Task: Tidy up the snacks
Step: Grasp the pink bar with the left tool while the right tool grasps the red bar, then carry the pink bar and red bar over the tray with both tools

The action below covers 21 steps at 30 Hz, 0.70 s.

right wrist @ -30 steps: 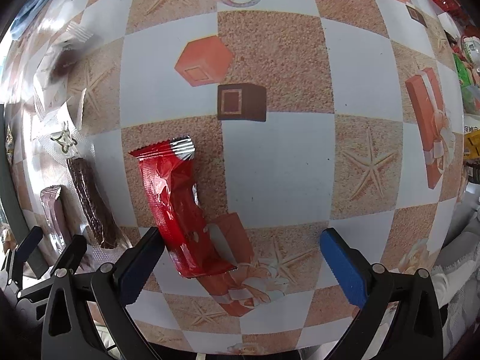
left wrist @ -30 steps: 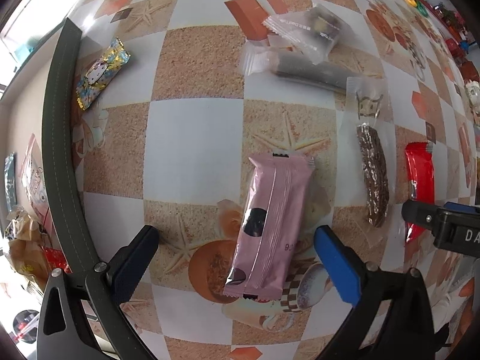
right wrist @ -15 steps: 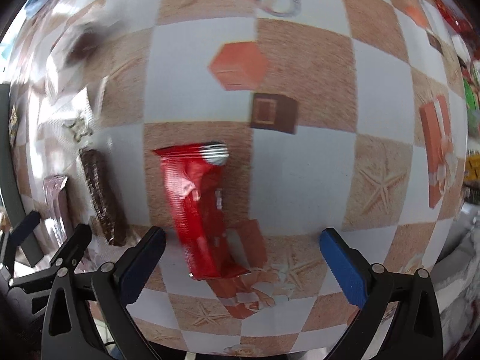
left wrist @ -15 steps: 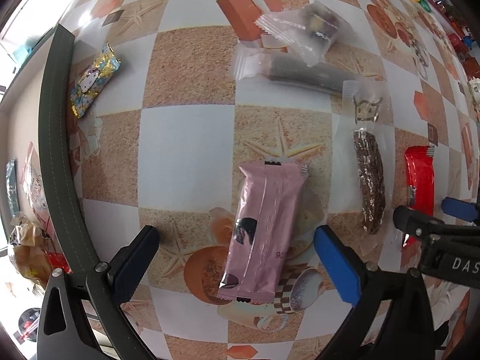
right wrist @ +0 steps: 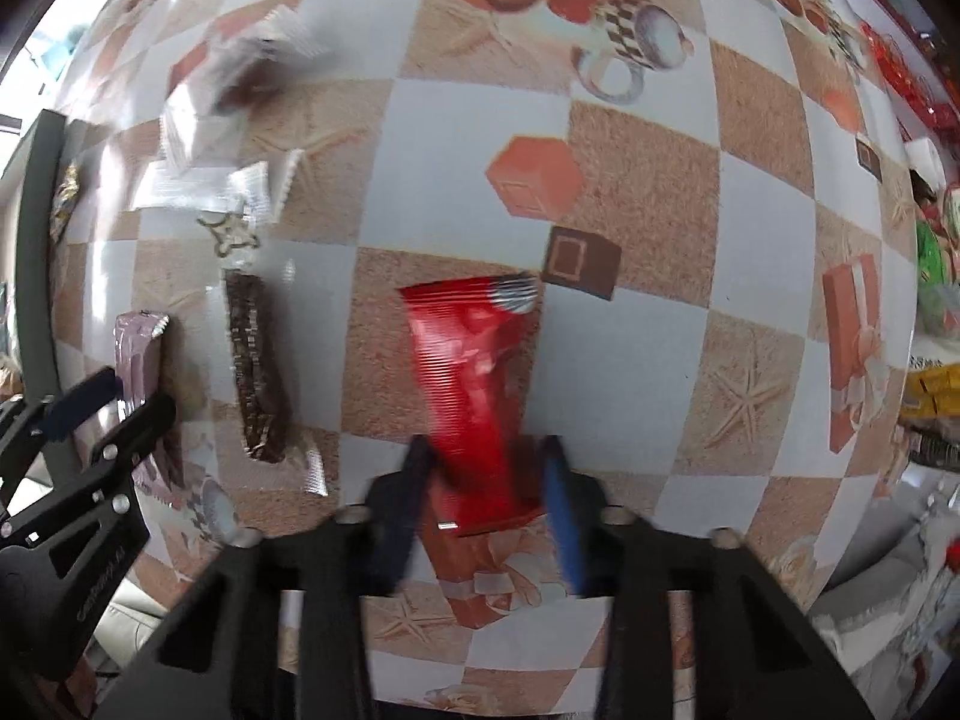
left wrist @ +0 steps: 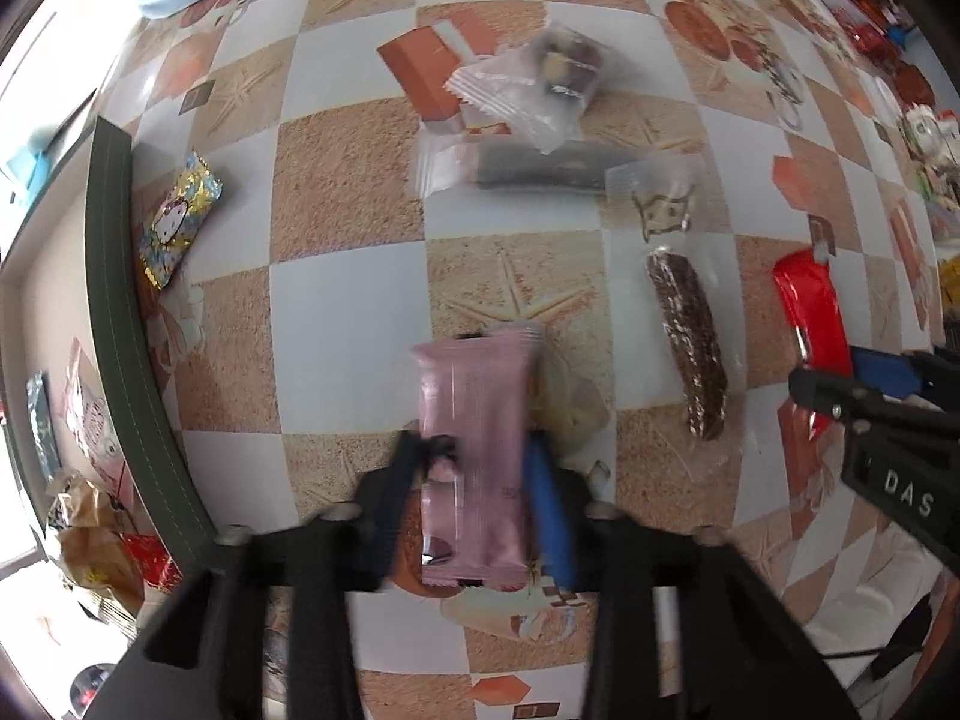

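A pink snack bar (left wrist: 474,384) lies lengthwise on the checkered tablecloth, its near end between the fingers of my left gripper (left wrist: 480,474). The jaws are closing, and both pads touch the wrapper's sides. A red snack pack (right wrist: 474,348) lies the same way in my right gripper (right wrist: 486,474); its jaws are closing too, with the pads against the pack. In the left wrist view the right gripper (left wrist: 840,384) sits over the red pack (left wrist: 807,300). In the right wrist view the left gripper (right wrist: 114,414) holds the pink bar (right wrist: 138,342).
Between the two packs lies a brown bar in clear wrap (left wrist: 687,348). Farther off are a dark stick in clear wrap (left wrist: 540,168) and a translucent pouch (left wrist: 534,84). A gold cartoon-cat packet (left wrist: 180,222) lies by the dark green table edge (left wrist: 114,312), with more snacks (left wrist: 90,540) beyond it.
Both grippers went from wide open to closed against their packs, the left on the pink bar and the right on the red pack. Both views are motion-blurred now.
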### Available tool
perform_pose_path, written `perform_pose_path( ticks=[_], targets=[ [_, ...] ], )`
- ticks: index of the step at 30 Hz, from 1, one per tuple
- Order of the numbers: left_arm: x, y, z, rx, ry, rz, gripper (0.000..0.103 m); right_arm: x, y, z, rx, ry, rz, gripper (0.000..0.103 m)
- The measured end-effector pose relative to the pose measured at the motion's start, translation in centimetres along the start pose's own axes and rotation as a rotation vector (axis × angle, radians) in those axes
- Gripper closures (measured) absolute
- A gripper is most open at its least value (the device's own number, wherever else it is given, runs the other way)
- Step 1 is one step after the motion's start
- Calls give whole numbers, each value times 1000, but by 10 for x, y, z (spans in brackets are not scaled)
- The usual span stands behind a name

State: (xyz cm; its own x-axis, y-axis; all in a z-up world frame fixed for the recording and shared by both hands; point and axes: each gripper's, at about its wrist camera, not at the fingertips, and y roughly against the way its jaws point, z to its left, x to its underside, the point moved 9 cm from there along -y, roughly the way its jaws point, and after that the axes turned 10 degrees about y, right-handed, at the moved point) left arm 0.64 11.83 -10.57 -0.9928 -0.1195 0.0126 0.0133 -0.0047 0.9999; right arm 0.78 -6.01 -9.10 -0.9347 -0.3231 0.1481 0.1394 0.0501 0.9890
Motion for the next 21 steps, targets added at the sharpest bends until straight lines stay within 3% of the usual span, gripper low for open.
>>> perform_pose_path(
  ticks=[3,9,21],
  targets=[
    [0,3,-1,25,10,12,77,-2,1,5,-44,-20,-2,75],
    [-1,16,6,31,-4,-13,77,6,1,11,-137,-94,4,75],
    [12,54,12,56,8,-77,77,24,22,5,-210,-157,-42,75]
  ],
)
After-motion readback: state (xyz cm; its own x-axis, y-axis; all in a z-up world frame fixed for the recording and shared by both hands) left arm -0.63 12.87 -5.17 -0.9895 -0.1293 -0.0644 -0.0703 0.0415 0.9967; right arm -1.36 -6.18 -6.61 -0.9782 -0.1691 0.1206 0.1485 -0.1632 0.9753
